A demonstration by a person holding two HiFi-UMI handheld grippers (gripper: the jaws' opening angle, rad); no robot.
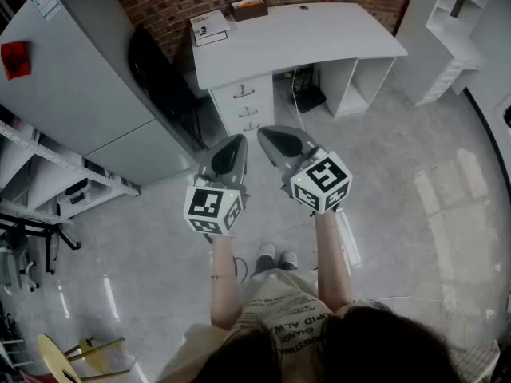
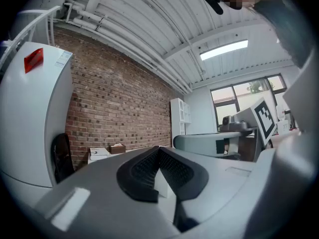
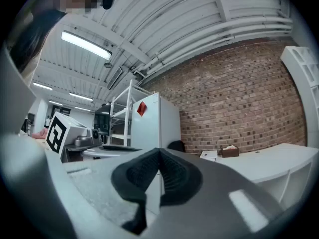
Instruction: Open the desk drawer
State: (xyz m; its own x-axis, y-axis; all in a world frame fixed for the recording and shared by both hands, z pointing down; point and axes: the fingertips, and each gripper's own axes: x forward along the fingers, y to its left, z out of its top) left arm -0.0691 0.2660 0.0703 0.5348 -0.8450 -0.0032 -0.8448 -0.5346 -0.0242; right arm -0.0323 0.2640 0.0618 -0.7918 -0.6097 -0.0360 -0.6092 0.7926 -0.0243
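Left tongs [image 1: 237,144] and right tongs [image 1: 265,133] are both clenched tip to tip on nothing, side by side in the air. At 12 o'clock stands one desk [image 1: 319,30], its three drawers [image 1: 246,108] shut. One book [image 1: 209,26] and one box [image 1: 249,8] sit on top.

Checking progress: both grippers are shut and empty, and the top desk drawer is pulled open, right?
No: the head view shows the top desk drawer fully closed, not pulled open. The left gripper and right gripper are shut and empty, as you said.
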